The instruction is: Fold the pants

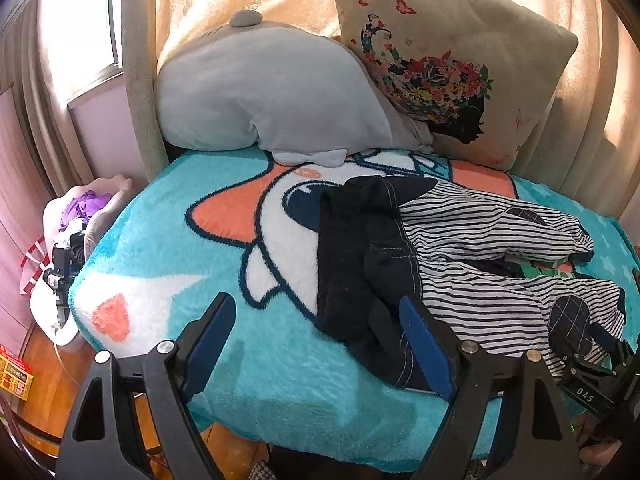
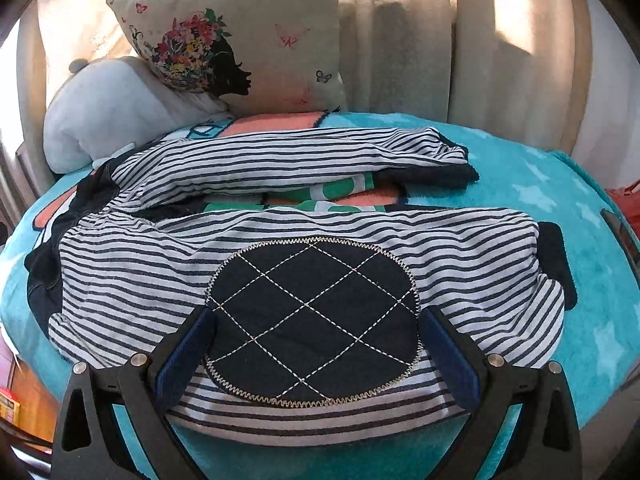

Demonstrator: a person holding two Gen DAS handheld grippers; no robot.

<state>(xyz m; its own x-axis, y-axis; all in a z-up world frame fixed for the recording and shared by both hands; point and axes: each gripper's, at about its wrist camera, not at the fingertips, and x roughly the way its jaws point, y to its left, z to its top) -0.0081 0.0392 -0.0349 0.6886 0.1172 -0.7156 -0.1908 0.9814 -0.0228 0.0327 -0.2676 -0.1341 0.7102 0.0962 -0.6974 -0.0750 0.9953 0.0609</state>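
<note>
One pair of striped pants (image 2: 280, 184), two legs, two pillows behind. My left gripper (image 1: 316, 320) gapes wide at the waistband; my right gripper (image 2: 316, 332) spreads wide around the knee patch (image 2: 312, 320).

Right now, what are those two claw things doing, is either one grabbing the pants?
Left gripper: open, holding nothing, beside the dark waist end of the striped pants.
Right gripper: open, holding nothing, its fingers either side of the quilted knee patch.
</note>
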